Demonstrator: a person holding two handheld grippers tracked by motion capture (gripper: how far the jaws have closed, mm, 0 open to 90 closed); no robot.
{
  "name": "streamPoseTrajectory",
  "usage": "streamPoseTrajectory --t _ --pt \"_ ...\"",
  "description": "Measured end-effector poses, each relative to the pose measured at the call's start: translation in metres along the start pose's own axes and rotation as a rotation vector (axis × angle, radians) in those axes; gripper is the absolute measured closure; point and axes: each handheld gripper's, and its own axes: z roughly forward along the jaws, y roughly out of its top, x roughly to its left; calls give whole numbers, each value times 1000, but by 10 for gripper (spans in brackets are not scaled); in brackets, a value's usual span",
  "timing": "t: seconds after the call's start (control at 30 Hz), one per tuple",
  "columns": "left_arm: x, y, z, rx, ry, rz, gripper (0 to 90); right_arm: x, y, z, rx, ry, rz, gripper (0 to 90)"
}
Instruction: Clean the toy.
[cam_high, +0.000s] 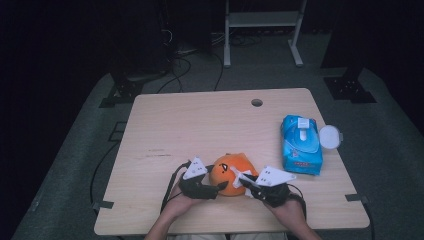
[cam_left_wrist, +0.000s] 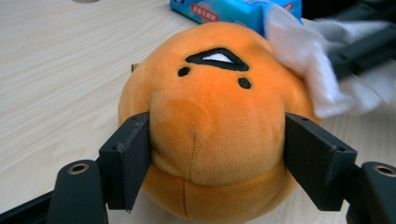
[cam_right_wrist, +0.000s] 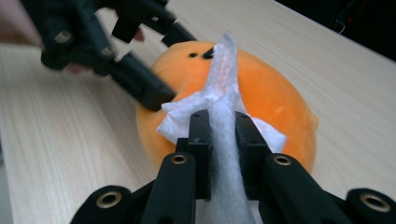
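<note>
At the near edge of the wooden table (cam_high: 165, 130), the person's 2 hands each hold 1 gripper, with the orange plush toy (cam_high: 231, 174) between them. The left gripper (cam_left_wrist: 217, 154) is clamped on the plush toy: its 2 black jaws press into the toy's lower sides, and the fabric bulges between them. The toy rests on the table, its stitched face turned upward. The right gripper (cam_right_wrist: 218, 140) is clenched on a white wipe (cam_right_wrist: 219, 112); the 2 jaws pinch the wipe between them, and its free end lies against the toy's upper surface, just beside the face. In the high view the right gripper (cam_high: 248, 183) touches the toy's right side and the left gripper (cam_high: 216, 187) its left side. Farther right lies a blue wipes pack (cam_high: 300, 144), with a round white lid (cam_high: 330, 136) just beside it. A round hole (cam_high: 256, 102) marks the far edge of the table.
</note>
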Motion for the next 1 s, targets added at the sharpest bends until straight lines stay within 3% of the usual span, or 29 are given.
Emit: streamPoseTrajectory --t 0.07,0.17,0.27,0.37,0.43,0.6,0.67,0.8,0.83,0.9,0.97,1.0 --pt "3 -3 -3 -7 -7 -22 278 -2 0 -2 5 -16 -6 789" --pt "5 -3 -3 -11 -13 -33 277 -20 -7 -10 27 -70 60 789" --pt "5 -3 -2 -14 -17 -31 277 -24 -14 -14 30 -44 108 789" --pt "5 -3 -2 -1 -9 -35 278 -9 -10 -6 27 13 71 788" --pt "8 -5 -3 -7 -12 -47 278 -5 -7 -4 29 7 34 788" --pt "9 -5 -3 -9 -21 -55 277 -35 -15 -14 23 -47 159 790" --pt "8 -4 -2 -13 -19 -51 277 -35 -18 -14 21 -48 172 790" --pt "4 -2 0 -15 -12 -37 269 -20 -11 -6 10 3 126 789" --pt "5 -2 -1 -13 -7 -40 266 -11 -5 -1 13 4 89 789" --pt "7 -2 -2 -11 -8 -60 199 -12 -4 0 13 2 87 789" --pt "7 4 -6 -6 5 -115 130 -27 -8 -2 4 -11 139 790" --pt "7 4 -6 -6 5 -115 134 -30 -10 -2 11 -27 146 790"
